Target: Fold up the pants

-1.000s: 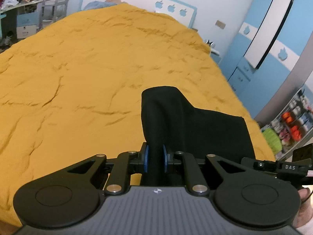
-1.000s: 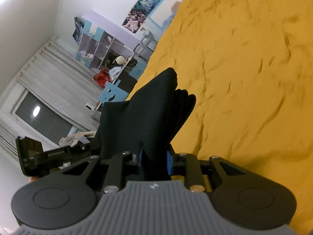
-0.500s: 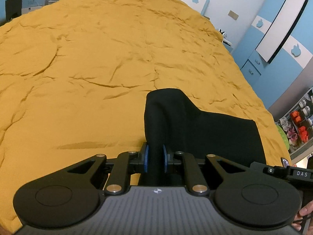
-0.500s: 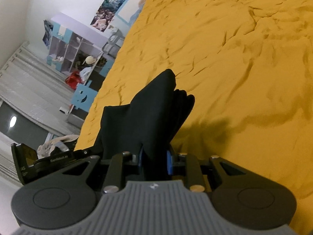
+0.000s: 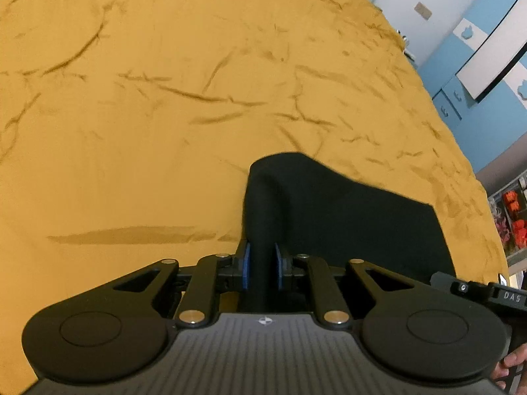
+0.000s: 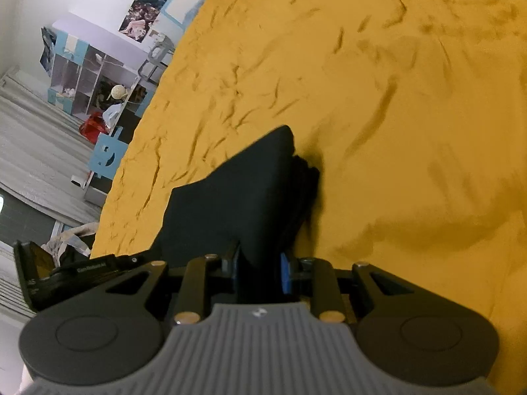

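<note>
A: Left gripper (image 5: pixel 262 265), state?
B: Clamped on a bunched fold of the black pants (image 5: pixel 329 210). Blue pads (image 5: pixel 246 266) pressed on the cloth from both sides. The jaws had just eased apart a touch, but the cloth was still pinched between them.

A: Right gripper (image 6: pixel 260 271)?
B: Same, clenched on another bunch of the pants (image 6: pixel 237 204). Fabric filled the gap between its blue pads (image 6: pixel 285 273).

A: Where were the pants?
B: Strung between the two grippers, over the yellow bedspread (image 5: pixel 164 98) near its edge. Far tips of the cloth looked very close to the spread; actual contact, couldn't tell. Dark shadow sat right beside the fold in the right wrist view.

A: Anything else?
B: Creased spread, blue-and-white wardrobe (image 5: pixel 487 52) past the bed, shelf unit (image 6: pixel 85 82) on the other side. Fingers of a hand (image 5: pixel 509 362) at the left view's lower right corner.
</note>
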Action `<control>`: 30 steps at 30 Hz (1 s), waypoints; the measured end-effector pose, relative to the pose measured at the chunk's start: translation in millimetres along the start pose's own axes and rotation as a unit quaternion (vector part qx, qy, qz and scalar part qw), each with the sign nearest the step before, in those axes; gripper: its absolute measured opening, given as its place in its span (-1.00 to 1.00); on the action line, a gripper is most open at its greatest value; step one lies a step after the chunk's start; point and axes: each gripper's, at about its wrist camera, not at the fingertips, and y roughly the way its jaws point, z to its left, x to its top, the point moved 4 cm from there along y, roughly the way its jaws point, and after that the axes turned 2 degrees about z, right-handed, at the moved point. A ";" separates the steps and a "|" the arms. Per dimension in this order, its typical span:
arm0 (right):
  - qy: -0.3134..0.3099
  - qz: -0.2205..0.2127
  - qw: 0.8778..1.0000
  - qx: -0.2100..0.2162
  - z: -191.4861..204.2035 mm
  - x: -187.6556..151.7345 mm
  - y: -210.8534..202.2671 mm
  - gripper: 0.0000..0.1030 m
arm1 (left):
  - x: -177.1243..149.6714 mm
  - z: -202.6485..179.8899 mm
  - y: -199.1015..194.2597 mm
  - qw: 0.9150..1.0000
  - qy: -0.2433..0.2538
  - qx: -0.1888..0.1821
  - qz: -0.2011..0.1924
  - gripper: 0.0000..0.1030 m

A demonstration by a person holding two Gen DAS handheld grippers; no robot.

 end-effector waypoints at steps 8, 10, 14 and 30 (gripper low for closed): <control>-0.117 -0.037 0.989 -0.079 32.4 14.6 -24.3 -0.43 | 17.3 4.2 -32.9 0.999 0.009 0.004 -0.046 -0.55; -0.138 -0.060 0.985 -0.087 41.7 25.2 -31.5 -0.46 | 22.9 1.2 -38.9 0.998 0.014 -0.010 -0.060 -0.55; -0.164 -0.076 0.981 -0.070 61.9 46.0 -20.3 -0.73 | 31.0 -13.1 -24.4 0.997 0.031 -0.027 -0.068 -0.57; -0.176 -0.069 0.968 -0.164 38.1 51.8 18.5 -0.97 | 42.7 -8.8 16.2 0.996 0.037 0.046 -0.074 -0.63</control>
